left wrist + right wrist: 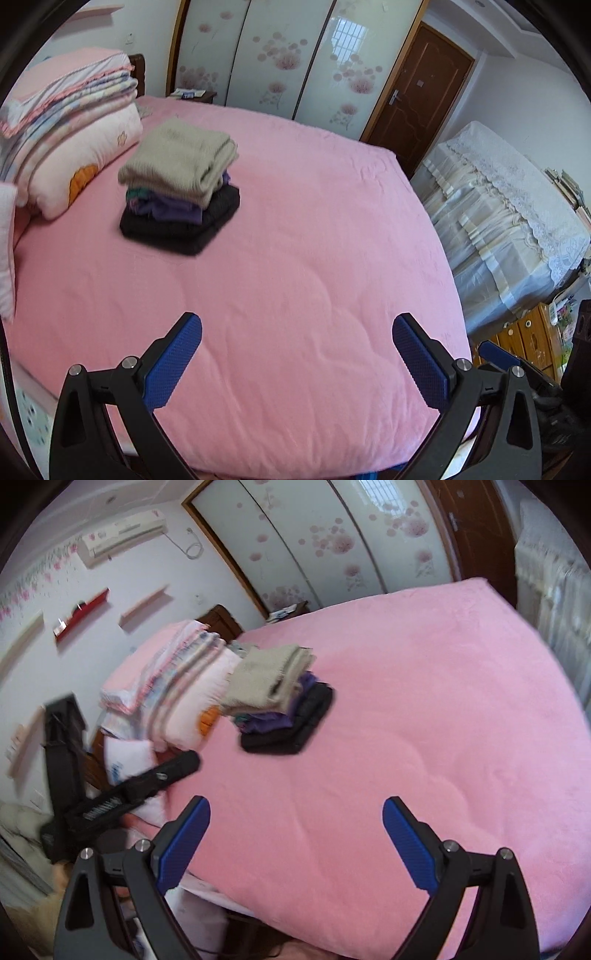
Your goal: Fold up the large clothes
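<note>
A stack of folded clothes (181, 184) lies on the pink bed (314, 258), a beige garment on top, purple ones in the middle and a black one at the bottom. It also shows in the right wrist view (280, 701). My left gripper (297, 328) is open and empty above the bed's near part, well short of the stack. My right gripper (295, 812) is open and empty above the bed (424, 738), near its edge. The left gripper's body (122, 797) shows at the left of the right wrist view.
Folded quilts and pillows (70, 133) are piled at the head of the bed, left of the stack. A wardrobe with flowered doors (280, 59) and a brown door (417, 92) stand behind. A cloth-covered piece of furniture (506, 214) stands right of the bed.
</note>
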Demonstrator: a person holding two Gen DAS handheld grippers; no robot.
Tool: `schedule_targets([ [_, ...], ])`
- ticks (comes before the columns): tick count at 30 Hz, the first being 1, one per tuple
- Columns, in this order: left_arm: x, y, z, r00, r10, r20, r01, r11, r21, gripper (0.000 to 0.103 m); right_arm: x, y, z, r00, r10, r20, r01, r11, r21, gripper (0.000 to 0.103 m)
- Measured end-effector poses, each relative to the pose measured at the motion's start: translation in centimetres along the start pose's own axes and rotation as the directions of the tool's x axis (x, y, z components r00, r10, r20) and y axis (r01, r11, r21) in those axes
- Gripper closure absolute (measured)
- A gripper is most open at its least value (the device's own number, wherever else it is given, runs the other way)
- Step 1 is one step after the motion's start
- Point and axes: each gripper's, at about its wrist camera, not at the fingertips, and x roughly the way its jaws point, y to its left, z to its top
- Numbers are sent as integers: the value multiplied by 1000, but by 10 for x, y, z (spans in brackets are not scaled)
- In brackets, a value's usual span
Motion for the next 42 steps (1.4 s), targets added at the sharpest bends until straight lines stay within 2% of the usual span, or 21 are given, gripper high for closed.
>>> schedule_targets([
  [3,2,-10,-24,999,32,-20,-32,999,12,0,-8,-8,-24,998,-62,4,62,998,-33,8],
  [7,4,-23,-53,997,70,-38,-68,997,34,0,-14,-21,-45,995,-101,14,101,995,2,8],
  [13,12,-36,-74,992,112,-58,-110,993,47,0,-20,-32,-62,984,-174,31,173,985,14,8],
  [21,12,-55,-80,988,146,-50,-141,986,94,0,-27,-40,-72,956,-290,34,290,957,18,8],
  [27,12,-71,-82,984,177,-35,-170,976,139,1,-28,-45,-76,940,-340,16,340,941,5,8],
  [42,19,-74,-76,977,203,-64,-191,970,149,1,-26,-51,-68,927,-375,2,375,927,-5,8],
])
